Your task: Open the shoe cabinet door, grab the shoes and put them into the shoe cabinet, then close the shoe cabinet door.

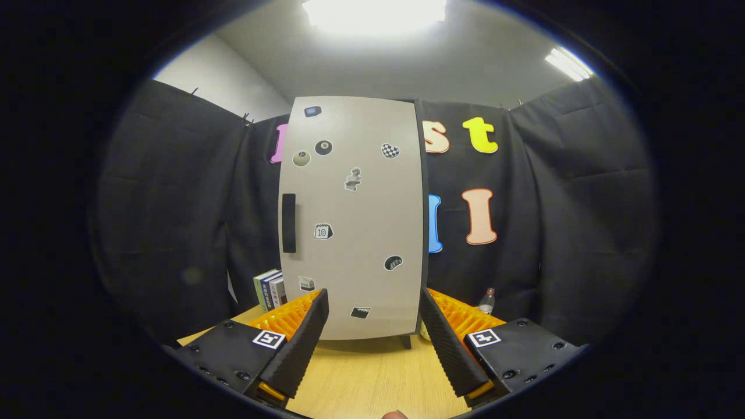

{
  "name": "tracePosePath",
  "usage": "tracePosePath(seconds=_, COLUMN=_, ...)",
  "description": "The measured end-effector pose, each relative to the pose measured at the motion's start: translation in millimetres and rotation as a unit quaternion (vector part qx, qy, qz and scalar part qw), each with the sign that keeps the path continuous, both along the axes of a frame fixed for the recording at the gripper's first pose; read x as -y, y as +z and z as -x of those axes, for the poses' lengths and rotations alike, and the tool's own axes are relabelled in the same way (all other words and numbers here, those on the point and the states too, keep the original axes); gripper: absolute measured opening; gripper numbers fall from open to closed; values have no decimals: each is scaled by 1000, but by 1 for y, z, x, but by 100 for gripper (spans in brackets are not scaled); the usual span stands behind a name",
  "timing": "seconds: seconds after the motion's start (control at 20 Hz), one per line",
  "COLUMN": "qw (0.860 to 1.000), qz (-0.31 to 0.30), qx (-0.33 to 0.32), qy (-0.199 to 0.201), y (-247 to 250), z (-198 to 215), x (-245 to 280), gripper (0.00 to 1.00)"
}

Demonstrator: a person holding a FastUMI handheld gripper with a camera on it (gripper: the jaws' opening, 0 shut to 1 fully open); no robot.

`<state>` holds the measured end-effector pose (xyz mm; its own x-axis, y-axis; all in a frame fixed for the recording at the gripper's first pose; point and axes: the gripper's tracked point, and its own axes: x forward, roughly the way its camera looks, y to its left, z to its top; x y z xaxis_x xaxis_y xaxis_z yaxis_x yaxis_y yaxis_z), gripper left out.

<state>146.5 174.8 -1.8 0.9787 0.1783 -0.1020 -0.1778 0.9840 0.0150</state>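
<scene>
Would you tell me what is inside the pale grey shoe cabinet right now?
Its sticker-covered door is shut, black handle untouched, so the inside is hidden. The open gripper hovers over the wooden table before it.

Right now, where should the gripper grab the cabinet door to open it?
Probably the dark upright handle near the left edge of the shoe cabinet door. Come straight from the front, fingers either side of it. The open gripper sits lower, so lift first.

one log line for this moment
gripper: open, empty | grey sticker-covered shoe cabinet door: closed, ahead | black handle: untouched
</scene>
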Motion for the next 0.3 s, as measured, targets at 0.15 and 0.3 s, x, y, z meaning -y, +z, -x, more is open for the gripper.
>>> tracePosePath(seconds=0.15, qw=1000, qz=11, qx=6, qy=-2, y=-3, z=6, x=4, gripper=98)
tracePosePath(seconds=0.3, qw=1000, qz=9, qx=9, qy=-5, y=-3, z=14, x=8, gripper=98)
